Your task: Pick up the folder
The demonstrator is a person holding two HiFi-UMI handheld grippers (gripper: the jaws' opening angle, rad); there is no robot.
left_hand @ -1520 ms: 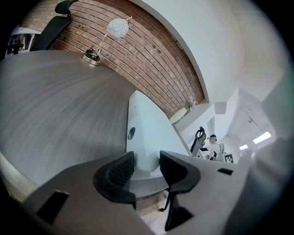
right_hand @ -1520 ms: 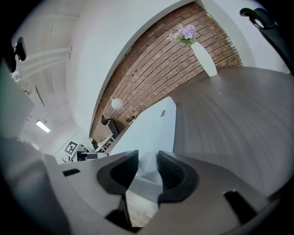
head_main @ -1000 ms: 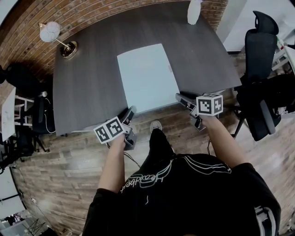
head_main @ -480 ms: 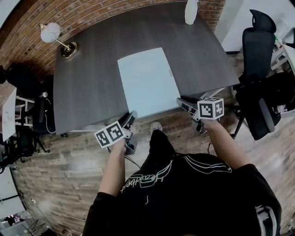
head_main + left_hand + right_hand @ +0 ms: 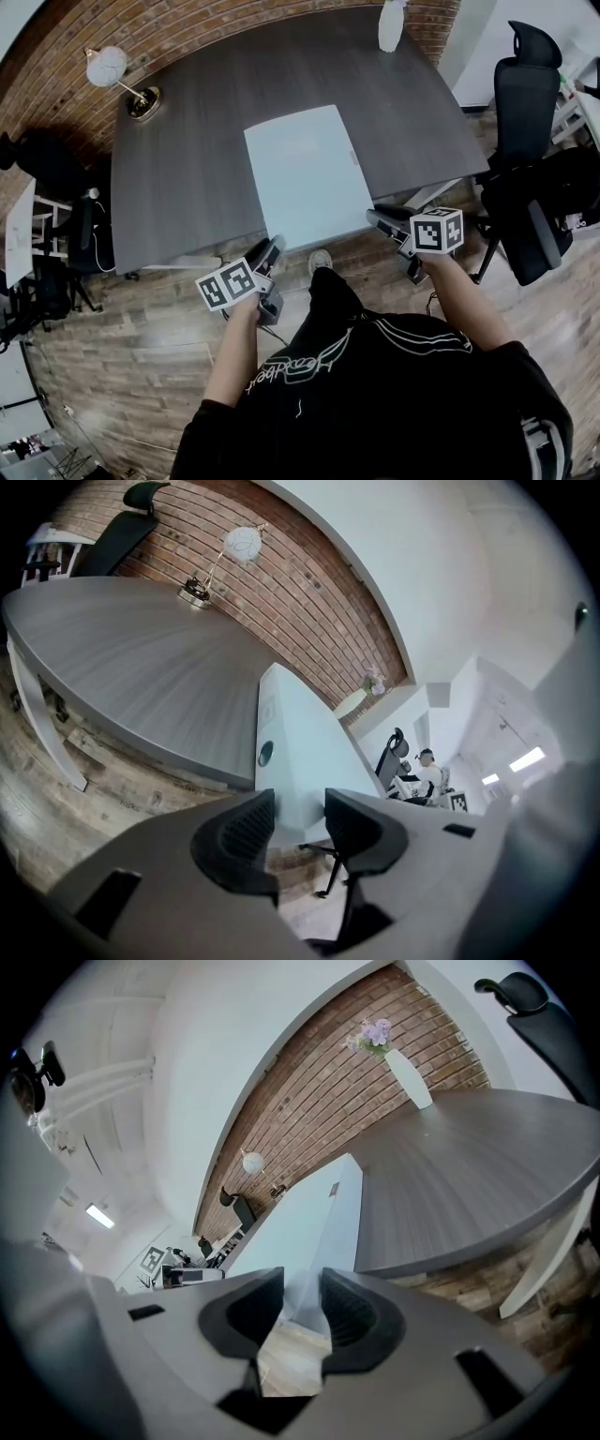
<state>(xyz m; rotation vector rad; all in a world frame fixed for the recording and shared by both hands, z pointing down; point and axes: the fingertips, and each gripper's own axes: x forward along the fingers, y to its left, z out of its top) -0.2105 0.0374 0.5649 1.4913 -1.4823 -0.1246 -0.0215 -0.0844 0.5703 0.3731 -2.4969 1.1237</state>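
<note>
Left claw [image 5: 272, 246] clamped on folder [image 5: 305, 173] near corner; right claw [image 5: 375, 216] clamped on other corner. Folder flat ahead of claws, overhanging table [image 5: 178, 169] edge. Step, likely: grasp made. Next: raise both claws evenly.

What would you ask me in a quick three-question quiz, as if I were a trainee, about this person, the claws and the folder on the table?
1. True or false: the pale blue folder lies wholly on the table, with no part past its edge.
2. What stands at the table's far edge? A) a white vase B) a kettle C) a laptop
3. Fill in: the left claw and the right claw each grip a near ____ of the folder.
Key: 1 false, its near end overhangs the edge; 2 A; 3 corner.
</note>
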